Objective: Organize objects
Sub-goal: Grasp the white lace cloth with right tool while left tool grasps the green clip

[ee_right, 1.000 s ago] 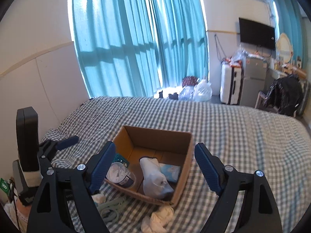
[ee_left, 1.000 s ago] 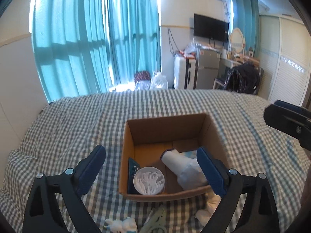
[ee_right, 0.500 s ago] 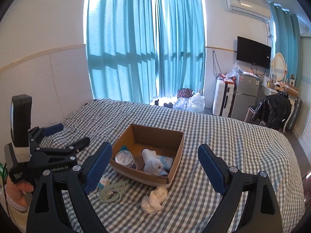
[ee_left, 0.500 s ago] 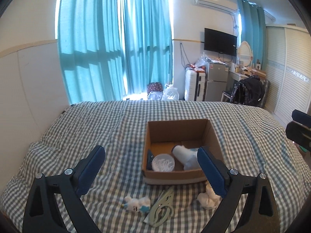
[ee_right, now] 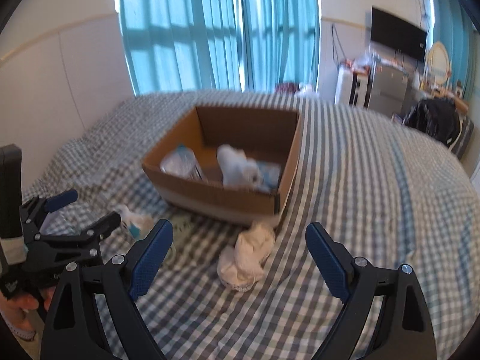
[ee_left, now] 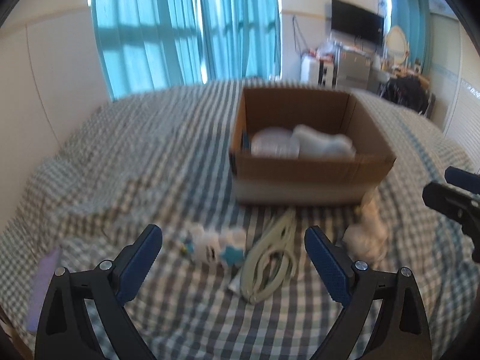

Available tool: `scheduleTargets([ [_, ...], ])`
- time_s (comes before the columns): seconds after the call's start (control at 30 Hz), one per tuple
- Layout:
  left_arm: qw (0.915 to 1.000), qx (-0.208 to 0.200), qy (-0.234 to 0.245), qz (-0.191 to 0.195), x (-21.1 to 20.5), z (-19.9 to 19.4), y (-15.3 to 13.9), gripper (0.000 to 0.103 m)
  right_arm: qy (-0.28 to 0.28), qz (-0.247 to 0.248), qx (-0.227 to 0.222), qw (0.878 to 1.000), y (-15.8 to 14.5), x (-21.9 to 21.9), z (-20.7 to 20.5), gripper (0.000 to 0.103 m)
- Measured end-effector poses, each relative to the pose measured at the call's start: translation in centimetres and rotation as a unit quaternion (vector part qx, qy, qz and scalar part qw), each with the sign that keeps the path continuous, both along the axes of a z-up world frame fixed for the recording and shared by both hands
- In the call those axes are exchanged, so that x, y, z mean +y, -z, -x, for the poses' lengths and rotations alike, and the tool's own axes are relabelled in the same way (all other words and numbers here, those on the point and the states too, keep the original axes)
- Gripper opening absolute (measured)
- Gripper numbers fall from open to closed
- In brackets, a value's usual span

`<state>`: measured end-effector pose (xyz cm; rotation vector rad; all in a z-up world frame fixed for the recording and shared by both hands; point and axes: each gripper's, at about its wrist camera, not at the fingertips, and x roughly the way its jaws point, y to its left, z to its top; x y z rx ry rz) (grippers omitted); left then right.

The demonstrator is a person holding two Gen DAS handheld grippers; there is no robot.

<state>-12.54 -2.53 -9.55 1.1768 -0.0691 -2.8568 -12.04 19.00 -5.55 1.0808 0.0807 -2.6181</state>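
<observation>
Box [ee_left: 312, 177] of brown cardboard sits open-topped on the checked bedspread [ee_left: 126, 162], holding a clear round tub [ee_left: 274, 147] at its left and a white bundle [ee_left: 325, 145] to the right of that; both are blurred. In the left wrist view, going left to right, a pale purple strip [ee_left: 42, 288] lies at the bedspread's near left edge, then the left gripper [ee_left: 234, 265] hangs low over the bed with its blue-padded fingers [ee_left: 141, 262] spread wide and nothing between them. Just ahead of its gap lie a small white-and-blue toy [ee_left: 214, 247] and, touching or nearly touching it on the right, a pale looped cord [ee_left: 271, 265]. Right of the cord a white cloth wad [ee_left: 366, 235] rests against the box's near right corner, and the other gripper's black tip shows at the far right edge. In the right wrist view the left gripper [ee_right: 82, 210] appears at the left, tilted, with a bit of the person's hand [ee_right: 27, 301] under its handle. The right gripper [ee_right: 240, 258] is held level and low, fingers [ee_right: 328, 261] wide apart and empty, pointing at the cloth wad [ee_right: 247, 258], which lies just ahead between them, near the box [ee_right: 228, 192].
</observation>
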Motion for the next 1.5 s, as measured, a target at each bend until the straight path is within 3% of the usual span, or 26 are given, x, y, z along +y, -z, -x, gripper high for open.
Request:
scheduleTargets([
  [0.23, 0.9976, -0.067, -0.003, 0.015, 0.1, 2.1, 7.1, 0.098, 0.006, -0.002, -0.067, 0.998, 6.6, -0.3, 3.1, 0.09],
  [0.43, 0.9971, -0.072, 0.019, 0.012, 0.9, 2.6, 8.4, 0.086, 0.004, -0.002, -0.107, 0.994, 9.3, -0.4, 4.1, 0.089],
  [0.6, 0.9962, -0.069, 0.054, 0.004, 1.8, 1.8, 7.9, 0.047, -0.014, -0.02, -0.117, 0.993, 10.0, -1.1, 3.6, 0.062],
  [0.67, 0.9962, -0.065, 0.05, 0.027, 2.2, 1.3, 7.7, 0.027, -0.019, -0.026, -0.118, 0.993, 10.0, -1.2, 3.2, 0.045],
  [0.7, 0.9954, -0.071, 0.053, 0.039, 2.4, 1.1, 7.8, 0.026, -0.019, -0.028, -0.117, 0.993, 10.0, -1.3, 3.0, 0.041],
  [0.77, 0.9949, -0.074, 0.057, 0.037, 2.4, 0.6, 7.6, 0.024, -0.021, -0.027, -0.119, 0.992, 10.0, -1.2, 2.6, 0.022],
  [0.87, 0.9952, -0.075, 0.06, 0.017, 2.0, -0.5, 6.9, 0.022, -0.018, -0.023, -0.112, 0.993, 9.5, -1.0, 1.8, 0.019],
  [1.03, 0.9942, -0.063, 0.085, -0.016, 2.5, -2.9, 4.9, 0.011, -0.016, -0.008, -0.108, 0.994, 8.5, -0.8, 0.5, 0.018],
  [1.13, 0.9934, -0.064, 0.095, -0.005, 3.9, -3.2, 4.4, 0.01, -0.017, -0.005, -0.108, 0.994, 8.3, -0.9, -0.2, 0.018],
  [1.3, 0.9915, -0.096, 0.087, -0.011, 3.2, -1.3, 6.6, 0.01, -0.017, -0.002, -0.111, 0.994, 8.5, -0.6, -0.3, 0.018],
  [1.5, 0.9916, -0.087, 0.096, 0.003, 3.9, -0.8, 7.1, 0.01, -0.014, -0.003, -0.124, 0.992, 9.9, -0.8, 0.4, 0.018],
])
